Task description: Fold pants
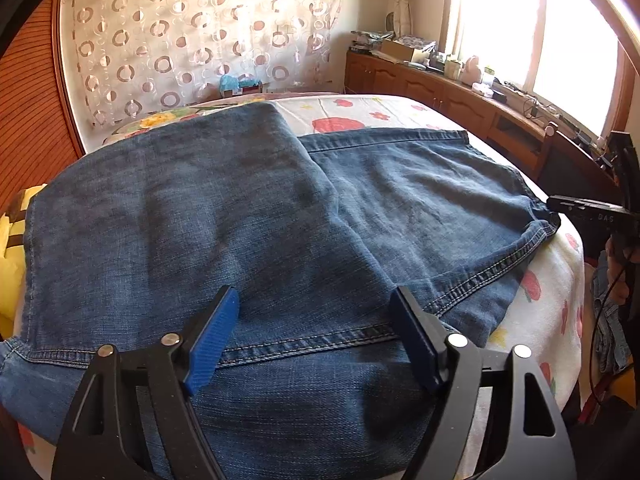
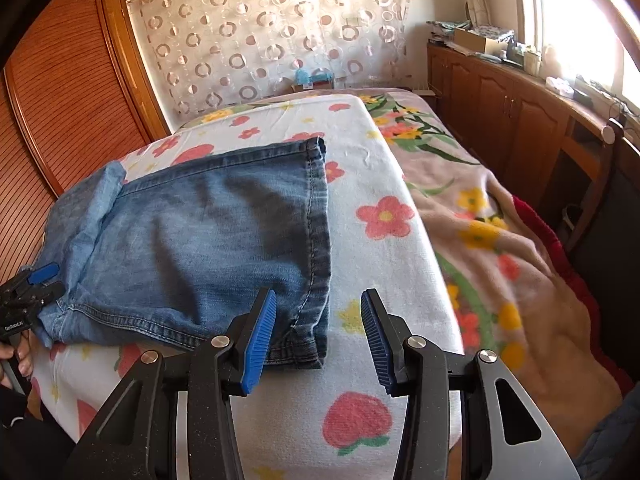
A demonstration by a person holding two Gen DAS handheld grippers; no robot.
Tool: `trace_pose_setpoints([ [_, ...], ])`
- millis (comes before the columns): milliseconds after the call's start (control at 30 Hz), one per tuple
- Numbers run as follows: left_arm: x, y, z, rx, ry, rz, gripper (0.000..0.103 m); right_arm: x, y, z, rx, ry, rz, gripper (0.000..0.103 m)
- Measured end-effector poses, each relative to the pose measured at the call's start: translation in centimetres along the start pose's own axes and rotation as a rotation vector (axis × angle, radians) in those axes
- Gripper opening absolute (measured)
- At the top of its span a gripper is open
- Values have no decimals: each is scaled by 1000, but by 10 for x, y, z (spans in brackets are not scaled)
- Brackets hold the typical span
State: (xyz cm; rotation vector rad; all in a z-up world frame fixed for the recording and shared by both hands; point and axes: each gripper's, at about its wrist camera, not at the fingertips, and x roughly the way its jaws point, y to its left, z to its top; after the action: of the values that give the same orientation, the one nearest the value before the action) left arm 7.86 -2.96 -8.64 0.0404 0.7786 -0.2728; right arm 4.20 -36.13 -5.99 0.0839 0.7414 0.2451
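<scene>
Blue denim pants (image 1: 224, 216) lie flat on a bed, one part folded over another, with a stitched hem running across near me. My left gripper (image 1: 316, 320) is open and empty, its blue pads just above the denim near that hem. In the right wrist view the pants' leg end (image 2: 208, 240) lies on the flowered sheet (image 2: 380, 272). My right gripper (image 2: 318, 320) is open and empty, just above the near corner of the leg hem. The left gripper (image 2: 32, 284) shows at the left edge there. The right gripper (image 1: 592, 212) shows at the right edge of the left view.
A pink flowered blanket (image 2: 512, 264) covers the bed's right side. Wooden cabinets (image 2: 516, 120) with clutter stand under a bright window. A wooden slatted door (image 2: 68, 100) is on the left. A circle-patterned curtain (image 1: 200, 36) hangs behind the bed. A yellow cloth (image 1: 12, 264) lies at the left.
</scene>
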Motion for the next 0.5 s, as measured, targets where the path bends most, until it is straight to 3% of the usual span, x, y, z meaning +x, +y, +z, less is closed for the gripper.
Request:
trace_pose_setpoints([
  [233,3,-6,-1,26,1,28,83,11,1,-5,-26,26,1,46],
  [500,2,-7,-2,34,-11,37,85,12,4,-7,-122,16,-84,47],
])
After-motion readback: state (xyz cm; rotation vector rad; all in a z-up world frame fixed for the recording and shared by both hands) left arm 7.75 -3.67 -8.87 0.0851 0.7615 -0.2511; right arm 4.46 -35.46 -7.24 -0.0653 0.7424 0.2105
